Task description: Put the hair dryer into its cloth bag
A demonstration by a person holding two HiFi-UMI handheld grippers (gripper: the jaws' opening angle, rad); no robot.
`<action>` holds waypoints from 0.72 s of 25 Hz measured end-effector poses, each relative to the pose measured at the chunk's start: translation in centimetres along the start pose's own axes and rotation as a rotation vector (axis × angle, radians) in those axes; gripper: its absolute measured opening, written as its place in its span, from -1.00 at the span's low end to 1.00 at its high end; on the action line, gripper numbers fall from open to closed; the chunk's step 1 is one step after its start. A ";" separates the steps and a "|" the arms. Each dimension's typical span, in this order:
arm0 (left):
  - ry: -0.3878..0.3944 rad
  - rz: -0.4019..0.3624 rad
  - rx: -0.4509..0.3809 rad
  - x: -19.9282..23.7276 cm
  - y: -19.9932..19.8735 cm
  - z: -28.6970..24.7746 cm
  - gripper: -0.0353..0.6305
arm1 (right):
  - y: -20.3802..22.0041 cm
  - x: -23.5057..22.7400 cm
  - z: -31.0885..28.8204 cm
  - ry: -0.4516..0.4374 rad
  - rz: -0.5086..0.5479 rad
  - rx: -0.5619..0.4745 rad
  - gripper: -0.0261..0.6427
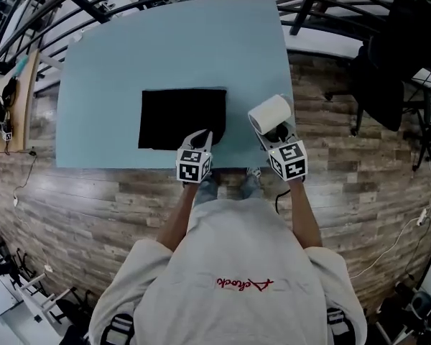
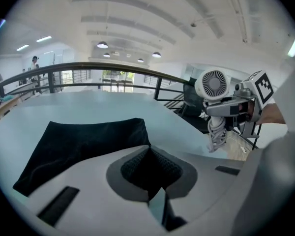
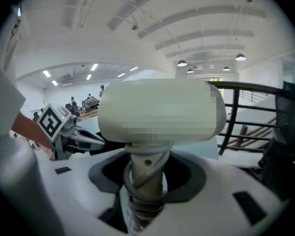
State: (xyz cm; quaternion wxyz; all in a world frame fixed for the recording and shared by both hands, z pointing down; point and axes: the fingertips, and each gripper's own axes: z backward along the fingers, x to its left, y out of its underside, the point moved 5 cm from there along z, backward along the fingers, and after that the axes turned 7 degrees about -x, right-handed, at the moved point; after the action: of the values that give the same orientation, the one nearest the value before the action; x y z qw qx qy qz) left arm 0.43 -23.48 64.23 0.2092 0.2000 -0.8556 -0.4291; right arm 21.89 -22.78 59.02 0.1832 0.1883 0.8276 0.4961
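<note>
— What's nearest?
— The left gripper (image 1: 203,136), at the near edge of the table (image 1: 172,49). Its jaws are pinched together on the near right corner of the bag (image 1: 179,117).
— And the other?
— The right gripper (image 3: 145,181) is part-way open, clamped round the handle of the dryer (image 1: 269,112). The cord (image 3: 137,200) is wound about that handle.
— Where is the dryer?
— In the air just right of the bag, head up, over the table's right edge.
— Farther off?
— The rest of the black bag lies flat on the blue table.
</note>
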 end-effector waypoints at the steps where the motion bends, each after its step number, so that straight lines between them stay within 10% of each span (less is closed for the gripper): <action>1: -0.006 0.008 -0.012 0.1 -0.1 0.3 -0.85 | 0.0 0.2 -0.5 -0.019 0.017 0.015 -0.32; 18: -0.031 0.089 -0.079 1.9 0.1 2.7 -0.85 | 1.0 5.9 -6.5 -0.252 0.587 0.318 -0.32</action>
State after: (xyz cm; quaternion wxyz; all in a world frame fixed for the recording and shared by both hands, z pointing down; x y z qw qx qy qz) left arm -2.58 -22.68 63.17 0.2225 0.1470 -0.8492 -0.4558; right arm 13.72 -24.32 62.14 0.1020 0.5038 0.7761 0.3653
